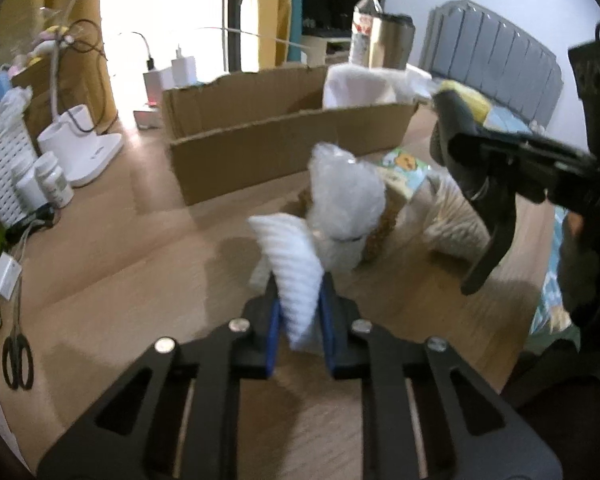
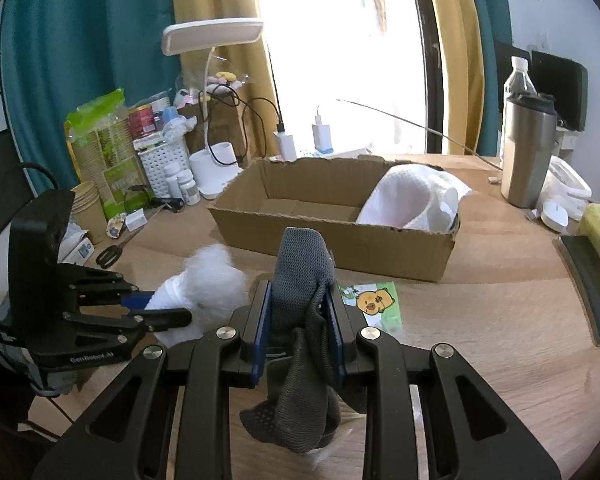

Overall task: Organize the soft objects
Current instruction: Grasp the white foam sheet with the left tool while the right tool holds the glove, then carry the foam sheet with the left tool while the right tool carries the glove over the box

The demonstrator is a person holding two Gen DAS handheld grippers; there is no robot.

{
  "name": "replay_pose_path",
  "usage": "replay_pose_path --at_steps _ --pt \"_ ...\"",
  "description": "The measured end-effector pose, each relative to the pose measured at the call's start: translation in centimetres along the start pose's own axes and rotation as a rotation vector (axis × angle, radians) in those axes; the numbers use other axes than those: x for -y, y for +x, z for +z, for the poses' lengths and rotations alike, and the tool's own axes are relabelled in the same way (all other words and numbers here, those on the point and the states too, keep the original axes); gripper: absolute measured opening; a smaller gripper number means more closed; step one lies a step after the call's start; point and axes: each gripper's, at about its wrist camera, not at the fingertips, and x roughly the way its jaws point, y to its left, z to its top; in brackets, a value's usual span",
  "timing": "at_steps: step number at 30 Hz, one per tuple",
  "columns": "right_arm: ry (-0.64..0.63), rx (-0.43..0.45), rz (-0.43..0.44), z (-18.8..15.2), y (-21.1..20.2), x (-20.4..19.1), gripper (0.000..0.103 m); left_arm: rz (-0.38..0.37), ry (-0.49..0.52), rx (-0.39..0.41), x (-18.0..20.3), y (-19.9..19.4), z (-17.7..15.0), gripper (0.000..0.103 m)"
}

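Left gripper clamped on white foam; right gripper pinching grey cloth, box just ahead.

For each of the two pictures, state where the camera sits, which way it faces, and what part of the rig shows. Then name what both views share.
Left wrist: sits behind the left gripper, looking along its fingers across the wooden table toward the cardboard box; the jaws clamp a white ribbed cloth, and the right gripper enters from the right.
Right wrist: sits behind the right gripper, facing the box and window; it clamps a grey mesh cloth, with the left gripper at the left.
Shared: box, table, both grippers.
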Motion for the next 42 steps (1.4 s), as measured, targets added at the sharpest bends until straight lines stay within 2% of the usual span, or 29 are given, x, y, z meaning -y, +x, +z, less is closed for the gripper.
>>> replay_pose_path --at_steps 11,19,29,42 --pt "-0.037 0.042 0.003 1.2 -1.9 -1.3 0.027 -0.003 -0.083 0.117 -1.5 -4.6 0.6 0.017" --pt "-0.052 0.058 0.007 2.6 -2.7 -1.7 0.027 -0.010 -0.097 0.189 -1.5 -6.5 1.5 0.017" --pt "-0.070 0.052 0.020 4.6 -1.8 -1.4 0.027 -0.012 -0.149 0.246 -2.2 -7.2 2.8 0.017" --pt "-0.078 0.049 0.045 7.5 0.6 -0.3 0.027 -0.013 -0.187 0.301 -2.7 -6.0 5.9 0.017"
